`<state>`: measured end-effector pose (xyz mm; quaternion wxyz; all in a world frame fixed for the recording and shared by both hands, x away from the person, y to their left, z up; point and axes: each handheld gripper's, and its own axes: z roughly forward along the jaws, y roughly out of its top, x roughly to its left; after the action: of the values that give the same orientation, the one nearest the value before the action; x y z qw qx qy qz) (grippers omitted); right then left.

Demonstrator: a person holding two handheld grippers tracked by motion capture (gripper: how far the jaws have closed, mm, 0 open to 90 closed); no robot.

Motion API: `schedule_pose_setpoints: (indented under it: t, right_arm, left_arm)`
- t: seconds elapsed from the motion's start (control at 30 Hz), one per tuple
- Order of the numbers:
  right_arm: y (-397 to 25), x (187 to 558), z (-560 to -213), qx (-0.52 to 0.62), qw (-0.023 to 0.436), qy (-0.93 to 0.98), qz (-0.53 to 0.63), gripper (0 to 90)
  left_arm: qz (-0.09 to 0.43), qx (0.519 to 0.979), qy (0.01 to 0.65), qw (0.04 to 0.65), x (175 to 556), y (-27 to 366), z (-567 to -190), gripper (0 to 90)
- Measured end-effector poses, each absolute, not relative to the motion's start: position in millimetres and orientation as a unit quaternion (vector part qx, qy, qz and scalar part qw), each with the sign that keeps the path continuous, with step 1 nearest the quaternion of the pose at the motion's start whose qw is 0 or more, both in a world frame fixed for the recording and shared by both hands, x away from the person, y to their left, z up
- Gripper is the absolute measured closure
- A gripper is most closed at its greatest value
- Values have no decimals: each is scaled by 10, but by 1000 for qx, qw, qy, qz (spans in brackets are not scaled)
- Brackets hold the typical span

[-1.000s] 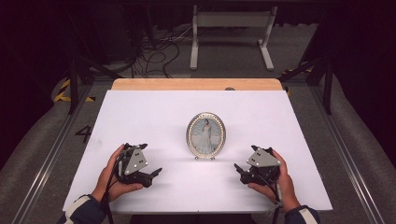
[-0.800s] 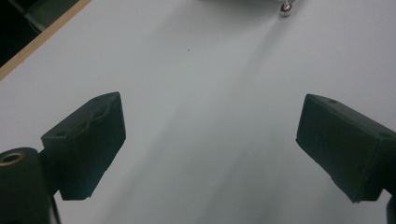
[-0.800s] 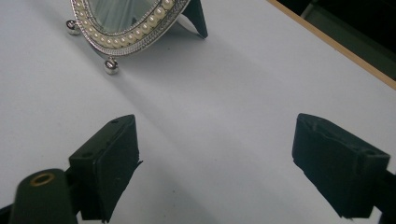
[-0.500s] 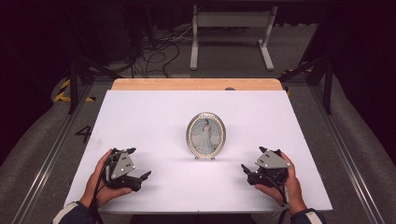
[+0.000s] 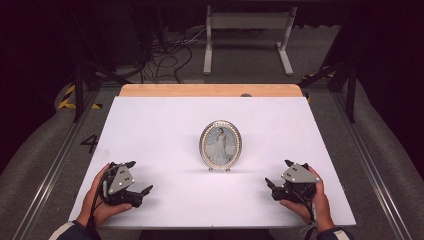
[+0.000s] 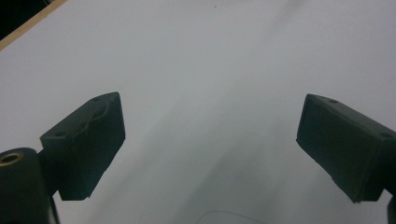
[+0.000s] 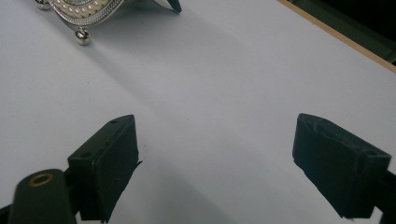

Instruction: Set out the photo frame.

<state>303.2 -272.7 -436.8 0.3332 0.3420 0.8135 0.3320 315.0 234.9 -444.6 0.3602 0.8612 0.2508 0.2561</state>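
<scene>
Oval silver picture frame, beaded rim on small ball feet, stands upright at the centre of a smooth white table with a wooden far edge. A "4" is marked on the floor at left. Left gripper and right gripper, matte black, jaws wide apart and empty, rest near the front corners, well apart from the frame.
</scene>
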Motion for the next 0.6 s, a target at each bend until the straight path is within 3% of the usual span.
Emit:
schedule_pose_setpoints:
  t: [0.6]
  right_arm:
    - [-2948,2937,-4423,372,323,799,345,143]
  left_arm:
    - [234,844,299,379,3006,2644,-4563,82]
